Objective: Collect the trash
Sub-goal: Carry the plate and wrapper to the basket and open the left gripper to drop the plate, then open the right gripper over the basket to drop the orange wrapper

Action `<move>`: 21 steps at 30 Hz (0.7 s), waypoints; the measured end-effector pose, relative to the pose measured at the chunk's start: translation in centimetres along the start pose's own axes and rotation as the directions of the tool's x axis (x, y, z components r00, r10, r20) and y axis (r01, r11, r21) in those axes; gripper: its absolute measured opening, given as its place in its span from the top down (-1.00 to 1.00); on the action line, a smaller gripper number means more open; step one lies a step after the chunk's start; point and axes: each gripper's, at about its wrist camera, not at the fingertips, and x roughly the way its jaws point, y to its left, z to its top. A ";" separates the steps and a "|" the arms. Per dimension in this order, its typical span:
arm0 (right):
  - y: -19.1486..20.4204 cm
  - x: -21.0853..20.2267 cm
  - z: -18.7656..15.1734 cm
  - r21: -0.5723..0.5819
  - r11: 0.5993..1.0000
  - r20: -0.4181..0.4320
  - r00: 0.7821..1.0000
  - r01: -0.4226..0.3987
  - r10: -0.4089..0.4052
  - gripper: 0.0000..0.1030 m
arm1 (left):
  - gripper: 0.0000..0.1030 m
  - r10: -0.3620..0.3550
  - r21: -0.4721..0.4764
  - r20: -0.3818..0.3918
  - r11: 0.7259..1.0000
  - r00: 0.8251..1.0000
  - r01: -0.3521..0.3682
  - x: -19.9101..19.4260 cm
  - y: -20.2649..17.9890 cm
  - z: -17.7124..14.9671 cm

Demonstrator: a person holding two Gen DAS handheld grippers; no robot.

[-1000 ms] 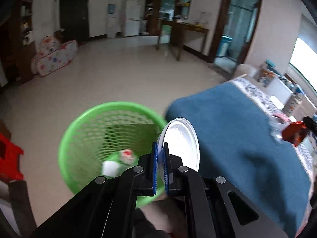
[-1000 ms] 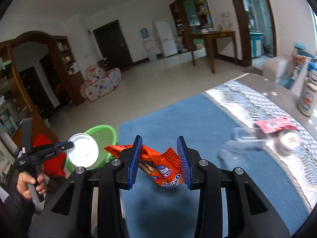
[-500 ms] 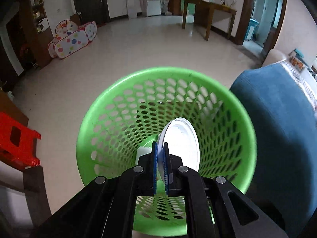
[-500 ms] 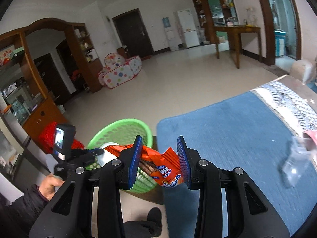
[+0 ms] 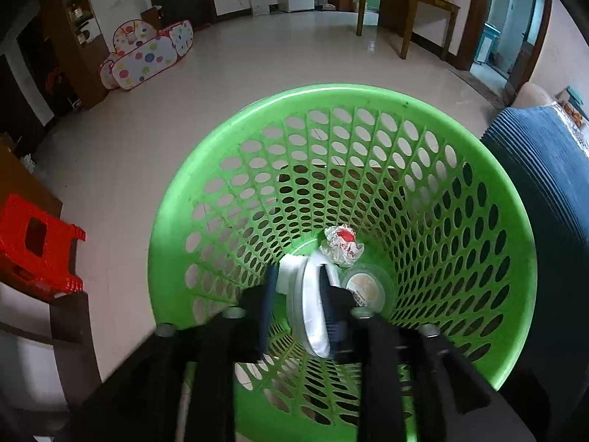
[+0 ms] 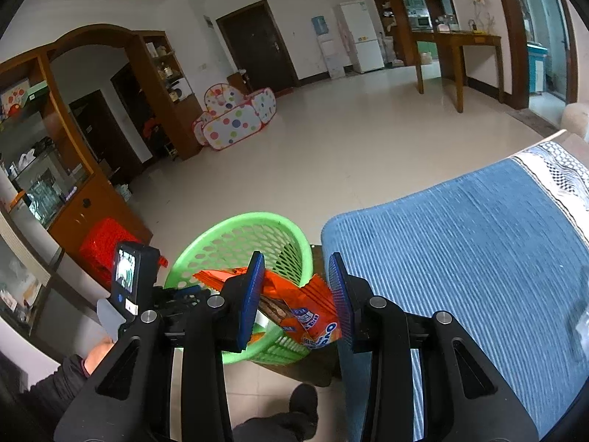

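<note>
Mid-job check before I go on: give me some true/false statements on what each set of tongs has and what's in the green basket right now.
1. The left tongs are opening over the green basket, the white lid between their fingers. True.
2. The right tongs are empty. False: they grip an orange snack wrapper.
3. The basket is empty. False: a crumpled wrapper and a round container lie at the bottom.
4. A red stool stands on the floor beside the basket. True.
</note>
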 end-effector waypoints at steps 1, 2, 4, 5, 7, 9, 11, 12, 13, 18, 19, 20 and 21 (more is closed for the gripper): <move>0.0 0.3 0.1 0.003 1.000 -0.001 1.000 -0.003 0.003 0.29 | 0.34 0.000 -0.005 0.003 1.000 1.000 0.000 0.0 0.2 -0.1; 0.0 0.4 0.1 0.004 1.000 -0.002 1.000 -0.006 0.006 0.29 | 0.31 -0.003 -0.010 0.005 1.000 1.000 0.003 0.0 0.3 -0.1; -0.1 0.8 0.4 0.006 1.000 -0.002 1.000 -0.013 0.013 0.29 | 0.19 -0.002 -0.024 0.010 1.000 1.000 0.002 -0.3 0.7 -0.2; 0.2 1.1 0.4 0.006 1.000 -0.003 1.000 -0.019 0.019 0.29 | 0.19 -0.005 -0.033 0.016 0.999 1.000 0.005 -0.5 1.0 -0.3; 0.8 1.7 0.8 0.003 0.999 -0.008 0.999 -0.034 0.034 0.29 | 0.09 -0.011 -0.051 0.023 0.999 1.000 0.012 -0.9 1.4 -0.4; 1.6 2.5 1.1 -0.008 0.999 -0.014 0.999 -0.045 0.045 0.29 | 0.09 -0.016 -0.068 0.038 0.997 0.999 0.018 -1.4 2.1 -0.6; 2.4 3.3 1.1 -0.014 0.998 -0.023 0.998 -0.057 0.057 0.29 | 0.06 -0.026 -0.089 0.051 0.996 0.998 0.030 -2.0 2.7 -0.8; 2.8 3.8 1.1 -0.011 0.998 -0.030 0.997 -0.067 0.067 0.29 | 0.00 -0.029 -0.102 0.058 0.994 0.998 0.035 -2.4 2.9 -1.0; 3.0 4.3 1.2 -0.006 0.997 -0.037 0.996 -0.078 0.078 0.29 | 0.00 -0.029 -0.113 0.066 0.993 0.997 0.036 -2.8 3.1 -1.1; 4.4 7.2 1.0 0.017 0.993 -0.084 0.990 -0.113 0.114 0.27 | -0.04 -0.041 -0.160 0.091 0.986 0.995 0.055 -4.4 4.4 -2.0; 4.6 7.7 0.9 0.024 0.993 -0.095 0.988 -0.119 0.120 0.24 | -0.04 -0.044 -0.165 0.092 0.985 0.995 0.059 -4.6 4.7 -2.1; 4.8 8.0 0.9 0.030 0.992 -0.100 0.987 -0.122 0.124 0.24 | -0.05 -0.044 -0.168 0.094 0.984 0.995 0.059 -4.8 4.9 -2.2; 5.0 8.5 0.8 0.039 0.991 -0.110 0.985 -0.130 0.133 0.23 | -0.07 -0.042 -0.174 0.097 0.983 0.994 0.058 -5.0 5.2 -2.4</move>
